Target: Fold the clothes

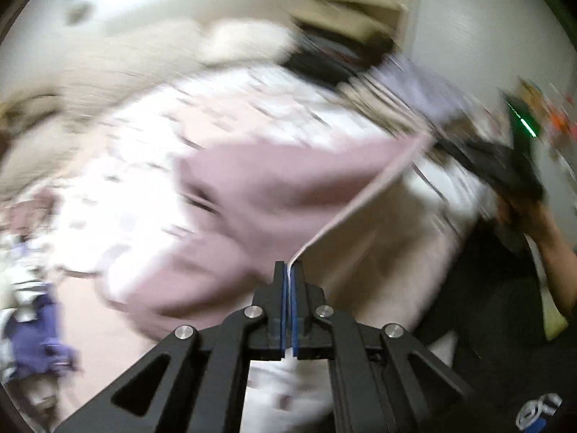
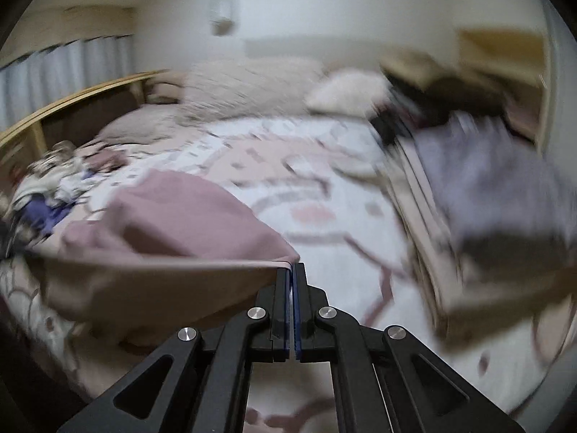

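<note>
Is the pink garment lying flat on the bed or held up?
Held up: the left gripper and right gripper each pinch an edge of the pink garment, stretched between them above the bed.

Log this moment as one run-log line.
task: fold clothes | left gripper: shut on pink garment edge | right gripper: shut on same edge | garment: stretched above bed | frames: blurred

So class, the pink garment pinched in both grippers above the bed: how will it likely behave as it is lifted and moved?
Likely floppy: the pink garment sags in folds below the taut edge between the left gripper and right gripper. Probably light, since thin pinches at the edge carry it. It may swing or billow; both views are motion-blurred, so that is uncertain.
</note>
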`<state>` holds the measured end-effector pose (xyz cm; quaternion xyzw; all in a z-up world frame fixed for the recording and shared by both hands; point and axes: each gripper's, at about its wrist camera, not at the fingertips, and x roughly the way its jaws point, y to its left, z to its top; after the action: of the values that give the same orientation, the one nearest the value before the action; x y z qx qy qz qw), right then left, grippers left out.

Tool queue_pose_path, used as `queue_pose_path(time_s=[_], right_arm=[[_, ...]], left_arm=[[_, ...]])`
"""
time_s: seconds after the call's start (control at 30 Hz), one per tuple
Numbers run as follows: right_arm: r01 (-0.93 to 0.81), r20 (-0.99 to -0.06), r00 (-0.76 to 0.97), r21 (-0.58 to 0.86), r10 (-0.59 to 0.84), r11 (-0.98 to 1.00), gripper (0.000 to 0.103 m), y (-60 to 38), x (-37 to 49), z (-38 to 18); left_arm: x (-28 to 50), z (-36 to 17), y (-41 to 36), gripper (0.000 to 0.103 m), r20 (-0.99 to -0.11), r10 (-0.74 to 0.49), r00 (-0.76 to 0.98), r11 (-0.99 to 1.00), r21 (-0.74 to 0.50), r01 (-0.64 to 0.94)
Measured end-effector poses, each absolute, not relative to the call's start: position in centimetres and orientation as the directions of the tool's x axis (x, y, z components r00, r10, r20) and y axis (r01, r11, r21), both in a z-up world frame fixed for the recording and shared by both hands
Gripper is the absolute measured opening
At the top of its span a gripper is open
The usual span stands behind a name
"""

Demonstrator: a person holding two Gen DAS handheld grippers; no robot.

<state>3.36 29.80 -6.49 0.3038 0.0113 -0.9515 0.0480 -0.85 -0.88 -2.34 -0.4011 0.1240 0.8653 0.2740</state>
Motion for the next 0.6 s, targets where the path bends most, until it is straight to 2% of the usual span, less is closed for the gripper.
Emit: queue_pose_path(time_s=[0.13,0.23,0.43,0.5,0.53,0.57,0.6], right_arm=[[0.222,-0.524,-0.847,-0.198,-0.088,-0.955,0.001,23.8,3.5,-4.5],[0.217,-0.487,-0.873,-0.346,-0.023,-0.913,0.001,19.5,3.6,-6.2],[0.117,-0.432,-0.889,-0.533,0.151,-0.838,0.003,14.0,3.9,-11.8],[0.088,-0.409,-0.891,-0.581,0.197,-0.809,0.026,13.1,4.4,-13.3],[0.076,-0.398,-0.891,-0.604,0.218,-0.793,0.063,12.8,4.7,-14.0],[0.069,-0.386,-0.892,-0.629,0.234,-0.774,0.083,12.5,5.0,-14.7],[0.073,-0.376,-0.895,-0.655,0.241,-0.752,0.083,12.4,5.3,-15.4]], left_arm=[[-2.4,0.0,-5.4,0.002,-0.687,0.296,-0.664,-0.906,0.018,-0.422],[-2.9,-0.6,-7.7,0.002,-0.667,0.265,-0.696,-0.936,-0.005,-0.352],[-3.5,-3.5,-9.9,0.002,-0.677,0.260,-0.689,-0.954,-0.068,-0.293],[-3.8,-3.9,-10.7,0.002,-0.680,0.268,-0.682,-0.953,-0.085,-0.289],[-3.9,-4.0,-11.0,0.002,-0.679,0.272,-0.682,-0.953,-0.091,-0.289],[-3.9,-4.0,-11.1,0.002,-0.678,0.275,-0.681,-0.953,-0.097,-0.288],[-3.8,-4.1,-11.3,0.002,-0.678,0.278,-0.680,-0.952,-0.103,-0.287]])
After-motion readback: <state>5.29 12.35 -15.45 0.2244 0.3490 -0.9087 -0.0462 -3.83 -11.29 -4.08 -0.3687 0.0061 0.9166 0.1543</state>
